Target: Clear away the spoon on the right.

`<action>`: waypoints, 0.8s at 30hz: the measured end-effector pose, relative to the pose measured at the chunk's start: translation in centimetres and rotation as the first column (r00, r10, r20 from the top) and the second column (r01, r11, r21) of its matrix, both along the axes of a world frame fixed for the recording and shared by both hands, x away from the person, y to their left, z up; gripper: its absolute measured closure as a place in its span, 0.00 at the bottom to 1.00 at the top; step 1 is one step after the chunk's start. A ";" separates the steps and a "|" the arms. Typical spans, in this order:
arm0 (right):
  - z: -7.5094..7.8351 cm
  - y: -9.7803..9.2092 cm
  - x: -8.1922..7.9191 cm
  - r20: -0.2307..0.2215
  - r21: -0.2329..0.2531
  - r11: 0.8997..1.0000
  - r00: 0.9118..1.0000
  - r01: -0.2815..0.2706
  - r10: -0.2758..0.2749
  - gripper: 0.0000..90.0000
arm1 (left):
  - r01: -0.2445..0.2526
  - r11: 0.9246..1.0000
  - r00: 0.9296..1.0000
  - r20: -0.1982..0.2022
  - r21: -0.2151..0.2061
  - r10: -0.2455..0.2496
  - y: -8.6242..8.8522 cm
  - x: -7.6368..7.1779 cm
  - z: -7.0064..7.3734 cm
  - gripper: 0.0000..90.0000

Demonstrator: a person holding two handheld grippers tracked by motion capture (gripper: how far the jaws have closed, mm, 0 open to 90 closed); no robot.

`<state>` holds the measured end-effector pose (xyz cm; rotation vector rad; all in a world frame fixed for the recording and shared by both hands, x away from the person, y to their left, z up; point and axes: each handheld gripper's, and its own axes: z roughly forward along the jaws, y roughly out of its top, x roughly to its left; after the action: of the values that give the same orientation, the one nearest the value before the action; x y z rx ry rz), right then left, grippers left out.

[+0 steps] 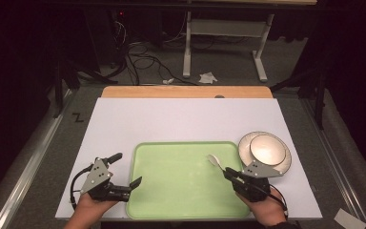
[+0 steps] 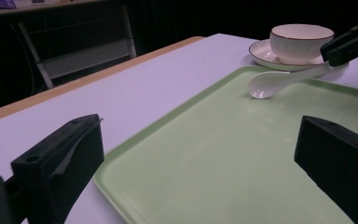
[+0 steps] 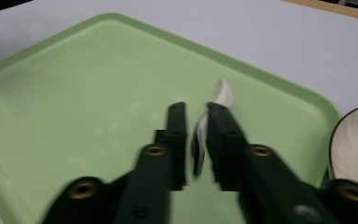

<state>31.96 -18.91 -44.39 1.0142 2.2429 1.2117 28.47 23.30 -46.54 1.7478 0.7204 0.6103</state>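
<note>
Right tool pinches a white spoon by its handle. In the high view this is at the lower right of the frame, over the right side of a green tray. The spoon's scoop end points to the upper left, and from above it looks like it sits just over the tray floor. In the left tool's view the spoon is at the upper right, with its scoop end down on the tray and its handle going up into the black jaws of the right tool. In the right tool's view the two jaws are close together around the spoon handle, and the scoop end sticks out past them over the tray.

Left tool is at the lower left of the high view. Its jaws are spread wide. One jaw is over the white tabletop and the other is over the left edge of the tray. It holds nothing.

A white bowl sits on a white plate on the tabletop, just beside the upper right corner of the tray. Both have a thin dark rim. In the left tool's view the bowl stands upright on the plate.

On the grey floor at the left of the tabletop there is a black mark that looks like a "Z".
</note>
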 end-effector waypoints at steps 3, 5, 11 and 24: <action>-0.4 -0.4 -0.1 -0.003 0.024 1.000 1.000 -0.003 0.003 0.76 | -0.001 1.000 1.000 0.003 0.000 0.001 0.0 0.0 0.0 0.02; -0.9 -0.8 -0.4 -0.011 0.023 1.000 1.000 -0.013 0.013 0.73 | -0.002 1.000 1.000 0.004 -0.003 0.002 0.1 -0.1 0.0 0.02; -1.5 -1.6 -0.7 -0.035 0.019 1.000 0.999 -0.008 0.008 0.81 | 0.002 1.000 1.000 -0.002 -0.002 -0.002 0.0 0.0 -0.1 0.02; -1.7 -2.0 -1.1 -0.002 -0.054 0.998 1.000 0.018 -0.018 1.00 | 0.000 1.000 1.000 -0.005 -0.003 0.000 0.0 0.0 -0.1 0.02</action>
<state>30.83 -20.96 -46.05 1.0140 2.2514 1.1372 28.51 23.29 -46.62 1.7473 0.7247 0.6046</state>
